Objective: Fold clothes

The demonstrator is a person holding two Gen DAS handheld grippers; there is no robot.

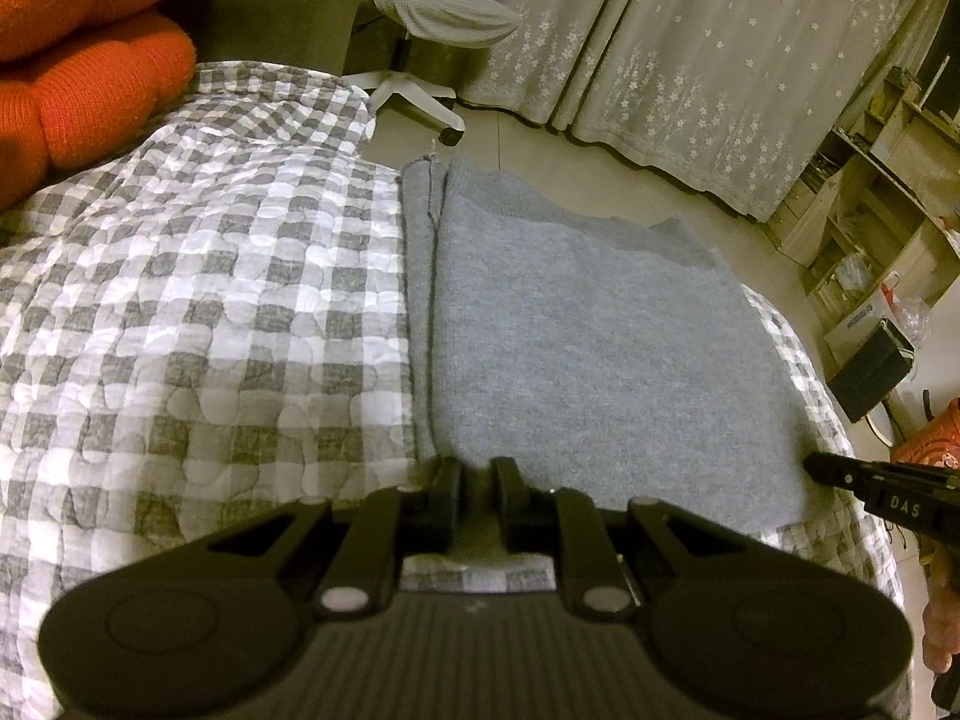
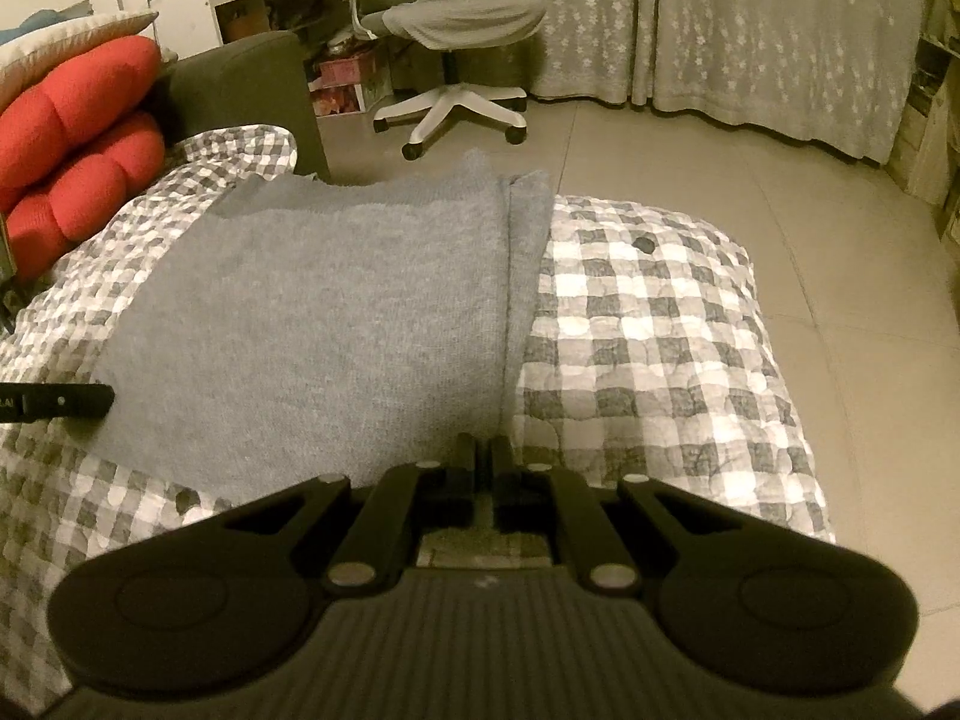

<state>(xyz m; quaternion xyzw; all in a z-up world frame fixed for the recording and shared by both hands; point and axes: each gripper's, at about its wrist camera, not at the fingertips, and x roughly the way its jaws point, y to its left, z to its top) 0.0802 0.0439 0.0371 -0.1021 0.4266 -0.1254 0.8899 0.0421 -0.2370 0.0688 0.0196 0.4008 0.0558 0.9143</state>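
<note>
At the near hem of the gray sweater [image 1: 600, 348], my left gripper [image 1: 477, 471] has its jaws drawn close, a narrow gap between them, and the cloth edge sits right at the tips; I cannot tell for sure that it is pinched. My right gripper [image 2: 485, 450] is nearly shut at the sweater's other near corner, its tips on the hem. Both tools tilt downward toward the bed.

The sweater lies folded flat on the checked quilt [image 1: 210, 300], its far edge hanging just over the end of the bed. Bare quilt stretches wide to the left of the left tool and to the right of the right one. 2 orange cushions [image 1: 90, 60] crowd the far left corner.

Only the right view shows the whole office chair [image 2: 456, 60], the open tiled floor [image 2: 780, 192] and a small dark spot on the quilt. Only the left view shows shelves [image 1: 870, 192] and part of a hand [image 1: 939, 630] at the right edge.
</note>
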